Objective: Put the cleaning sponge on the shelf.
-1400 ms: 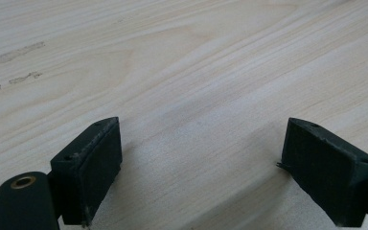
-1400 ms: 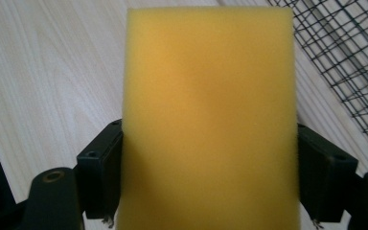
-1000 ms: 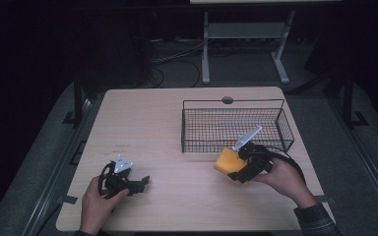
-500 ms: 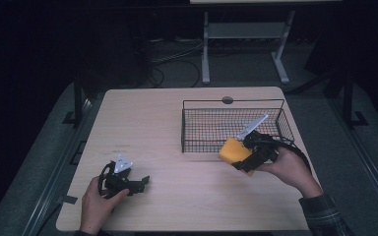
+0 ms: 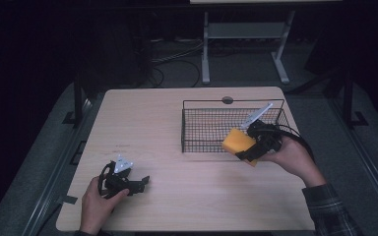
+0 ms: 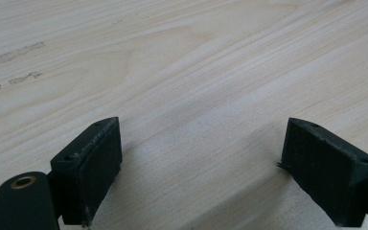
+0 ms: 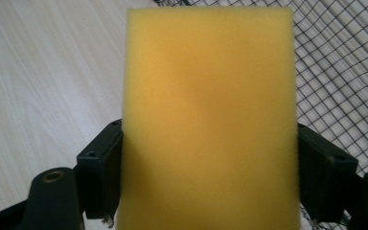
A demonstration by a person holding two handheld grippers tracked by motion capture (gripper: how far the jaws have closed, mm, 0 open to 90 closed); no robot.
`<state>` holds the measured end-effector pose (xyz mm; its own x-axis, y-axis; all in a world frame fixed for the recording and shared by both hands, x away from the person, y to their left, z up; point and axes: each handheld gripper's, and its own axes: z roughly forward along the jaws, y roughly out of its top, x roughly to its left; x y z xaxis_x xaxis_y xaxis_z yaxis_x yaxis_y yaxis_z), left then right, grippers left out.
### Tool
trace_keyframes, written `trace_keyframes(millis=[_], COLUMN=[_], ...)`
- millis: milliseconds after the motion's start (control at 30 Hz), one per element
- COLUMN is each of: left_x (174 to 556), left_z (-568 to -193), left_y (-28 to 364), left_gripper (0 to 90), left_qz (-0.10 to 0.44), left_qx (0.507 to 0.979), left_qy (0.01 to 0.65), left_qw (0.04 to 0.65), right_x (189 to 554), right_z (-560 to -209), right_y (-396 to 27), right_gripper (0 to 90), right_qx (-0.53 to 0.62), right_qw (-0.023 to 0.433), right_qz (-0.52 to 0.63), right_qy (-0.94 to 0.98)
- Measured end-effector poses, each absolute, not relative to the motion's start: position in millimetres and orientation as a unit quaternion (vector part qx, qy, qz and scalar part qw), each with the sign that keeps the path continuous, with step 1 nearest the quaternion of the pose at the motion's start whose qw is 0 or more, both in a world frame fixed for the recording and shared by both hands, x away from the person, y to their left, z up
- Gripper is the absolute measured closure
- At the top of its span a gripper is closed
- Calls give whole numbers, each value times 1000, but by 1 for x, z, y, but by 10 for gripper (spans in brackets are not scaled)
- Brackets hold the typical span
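The right claw (image 5: 243,150), clamped on the sponge (image 5: 237,141) that juts ahead of its jaws at the basket's (image 5: 202,104) near wall, seems mid-carry and next needs a lift over the rim, while the left claw (image 5: 140,183) rests apart; no writing shows.

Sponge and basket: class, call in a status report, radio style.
Right gripper shut on yellow sponge, raised at the wire basket front rim. Left gripper open, resting on table. Nothing blocking the basket.
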<state>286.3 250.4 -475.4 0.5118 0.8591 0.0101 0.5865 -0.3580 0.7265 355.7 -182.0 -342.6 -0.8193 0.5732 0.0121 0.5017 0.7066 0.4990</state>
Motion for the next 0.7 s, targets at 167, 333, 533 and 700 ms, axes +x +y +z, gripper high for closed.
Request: trace_keyframes(millis=[167, 333, 533, 700], left_x=[286, 286, 286, 286], left_z=[-475, -475, -475, -475], left_y=[250, 250, 251, 251], left_gripper=[129, 129, 129, 129], left_qz=[200, 200, 199, 199], left_qx=[800, 800, 801, 800], left_qy=[452, 452, 451, 452], left_qw=[342, 341, 340, 341], right_x=[364, 374, 387, 397], right_z=[-340, -337, -336, -337], right_y=[-185, -188, -193, -198], right_gripper=[232, 232, 232, 232], right_qx=[296, 299, 303, 305], right_qw=[73, 78, 84, 82], right_qz=[247, 244, 243, 245], right_qy=[920, 919, 918, 917])
